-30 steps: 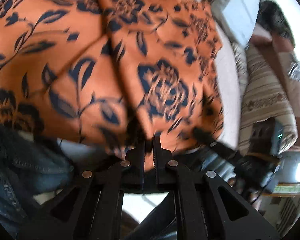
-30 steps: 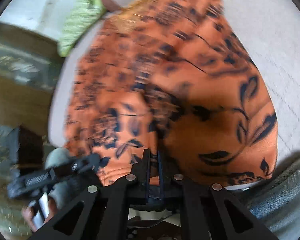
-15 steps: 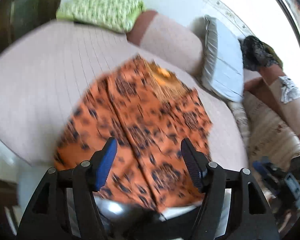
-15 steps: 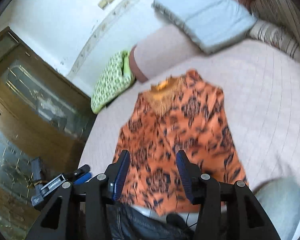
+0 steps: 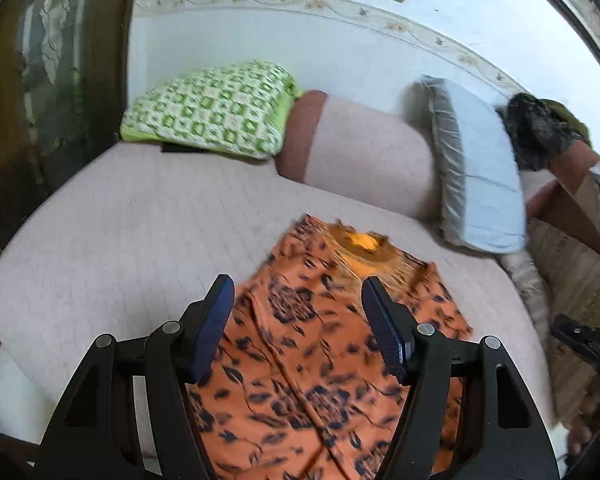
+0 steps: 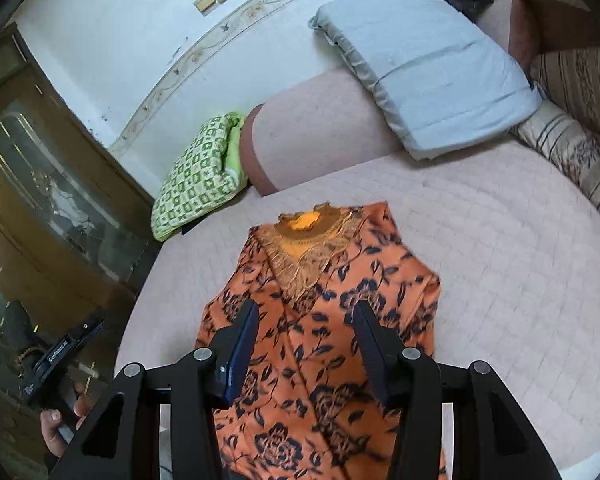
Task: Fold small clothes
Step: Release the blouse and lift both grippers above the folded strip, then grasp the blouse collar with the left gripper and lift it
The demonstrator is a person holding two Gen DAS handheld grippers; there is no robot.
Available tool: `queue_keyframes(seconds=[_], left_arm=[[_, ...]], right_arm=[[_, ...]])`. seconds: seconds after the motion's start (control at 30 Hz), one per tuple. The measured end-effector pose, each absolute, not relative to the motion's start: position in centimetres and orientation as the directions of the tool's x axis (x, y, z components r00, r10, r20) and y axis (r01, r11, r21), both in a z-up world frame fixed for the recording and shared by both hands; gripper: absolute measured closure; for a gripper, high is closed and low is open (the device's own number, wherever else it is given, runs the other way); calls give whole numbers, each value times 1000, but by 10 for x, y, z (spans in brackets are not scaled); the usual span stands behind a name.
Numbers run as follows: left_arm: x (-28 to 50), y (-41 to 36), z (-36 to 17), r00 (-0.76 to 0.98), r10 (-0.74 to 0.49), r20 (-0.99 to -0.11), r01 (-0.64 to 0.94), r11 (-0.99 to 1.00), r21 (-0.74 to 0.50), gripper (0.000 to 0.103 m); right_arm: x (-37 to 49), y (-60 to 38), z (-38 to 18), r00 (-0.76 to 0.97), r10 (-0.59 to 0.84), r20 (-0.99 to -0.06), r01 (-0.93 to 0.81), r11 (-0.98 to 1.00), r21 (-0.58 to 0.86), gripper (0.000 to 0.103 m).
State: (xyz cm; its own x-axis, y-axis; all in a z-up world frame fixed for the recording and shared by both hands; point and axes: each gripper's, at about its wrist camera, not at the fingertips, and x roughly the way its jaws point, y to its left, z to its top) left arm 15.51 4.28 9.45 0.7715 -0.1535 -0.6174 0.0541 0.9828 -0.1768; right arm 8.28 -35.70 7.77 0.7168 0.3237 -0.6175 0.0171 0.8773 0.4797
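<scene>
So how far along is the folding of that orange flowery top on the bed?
Partly done, it seems. The orange top with dark blue flowers lies flat on the pink quilted bed, both sides apparently folded inward to a narrow strip, neckline at the far end. Nothing is in hand: the left hand-held gripper and right hand-held gripper hang open above it. Folding it end to end likely remains.

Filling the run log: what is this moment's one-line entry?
left claw: open, empty | right claw: open, empty | top: flat on bed, sides folded in, neck far end | next: fold lengthwise, probably
</scene>
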Motion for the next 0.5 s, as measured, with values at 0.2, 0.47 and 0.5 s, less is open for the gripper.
queue_keyframes(seconds=[0.2,0.47,0.5], left_arm=[[189,32,86,728,-158,-667,94,987,-131,37],[217,25,77,706,-158,-690,106,987,-118,37],[220,24,75,699,-156,-698,104,988,-117,36]], right_arm=[[104,-353,91,740,212,-638,75,917,391,56],[121,-342,93,749,69,-659,120,964,237,56],[123,-342,94,754,74,-652,116,963,243,56]])
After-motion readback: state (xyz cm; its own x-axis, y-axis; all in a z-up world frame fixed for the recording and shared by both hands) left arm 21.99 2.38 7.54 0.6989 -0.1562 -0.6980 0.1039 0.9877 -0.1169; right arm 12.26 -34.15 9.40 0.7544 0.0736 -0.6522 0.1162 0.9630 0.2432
